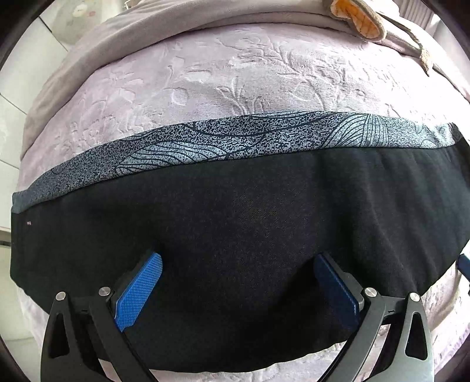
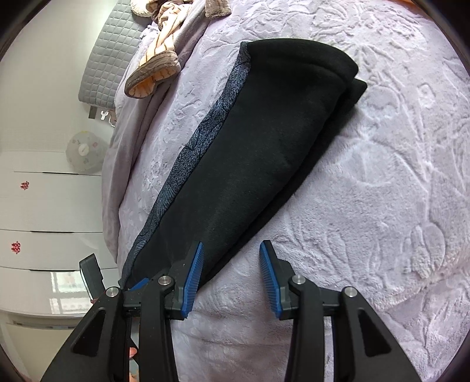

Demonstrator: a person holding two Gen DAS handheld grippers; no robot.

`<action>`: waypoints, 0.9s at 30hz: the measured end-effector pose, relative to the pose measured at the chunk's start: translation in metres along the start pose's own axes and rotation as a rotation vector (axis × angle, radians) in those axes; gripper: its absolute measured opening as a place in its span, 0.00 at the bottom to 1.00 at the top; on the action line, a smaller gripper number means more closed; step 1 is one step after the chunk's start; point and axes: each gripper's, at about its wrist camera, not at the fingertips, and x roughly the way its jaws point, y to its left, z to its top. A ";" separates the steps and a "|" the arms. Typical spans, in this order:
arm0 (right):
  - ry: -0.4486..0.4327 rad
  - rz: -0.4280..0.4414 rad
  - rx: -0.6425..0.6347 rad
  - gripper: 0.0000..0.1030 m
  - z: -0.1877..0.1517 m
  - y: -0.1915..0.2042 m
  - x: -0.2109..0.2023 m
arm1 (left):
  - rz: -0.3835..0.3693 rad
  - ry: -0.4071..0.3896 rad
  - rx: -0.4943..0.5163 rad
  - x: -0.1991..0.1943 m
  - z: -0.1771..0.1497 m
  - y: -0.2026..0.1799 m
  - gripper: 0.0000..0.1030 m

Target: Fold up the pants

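Note:
The black pants (image 1: 249, 220) lie folded lengthwise on the lilac embossed blanket (image 1: 205, 82), with a grey patterned side stripe (image 1: 235, 138) along the far edge. My left gripper (image 1: 238, 282) is open, its blue pads spread wide over the black cloth. In the right wrist view the pants (image 2: 258, 141) run from the lower left up to a folded end at the top. My right gripper (image 2: 232, 276) is open beside the near end of the pants; its left pad (image 2: 194, 279) lies at the cloth's edge, the right one over bare blanket (image 2: 367, 205).
A brown and orange striped garment (image 2: 155, 73) lies at the head of the bed, also in the left wrist view (image 1: 364, 20). A grey quilted headboard (image 2: 108, 58) and white drawers (image 2: 44, 223) stand to the left. The left gripper's body (image 2: 91, 273) shows at the lower left.

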 end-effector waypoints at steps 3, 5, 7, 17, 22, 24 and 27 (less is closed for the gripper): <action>-0.004 -0.002 0.002 0.42 0.001 -0.001 0.000 | 0.002 -0.001 -0.001 0.001 0.001 0.000 1.00; -0.007 -0.001 0.004 0.42 0.003 -0.001 -0.001 | 0.001 0.000 -0.001 0.002 0.001 0.000 1.00; -0.010 -0.002 -0.001 0.42 0.004 -0.001 -0.003 | 0.002 0.000 0.000 0.002 0.002 -0.001 1.00; -0.138 0.004 0.104 0.42 0.023 -0.036 -0.019 | 0.001 -0.003 -0.001 0.002 0.001 0.000 1.00; -0.185 0.064 0.124 0.42 0.036 -0.044 -0.012 | -0.001 0.000 -0.006 0.002 0.000 0.001 1.00; -0.197 0.111 0.132 0.42 0.042 -0.046 -0.006 | -0.017 0.009 -0.030 0.004 0.000 0.005 1.00; -0.189 0.187 0.167 0.44 0.050 -0.050 0.006 | -0.053 0.039 -0.054 0.004 0.002 0.013 1.00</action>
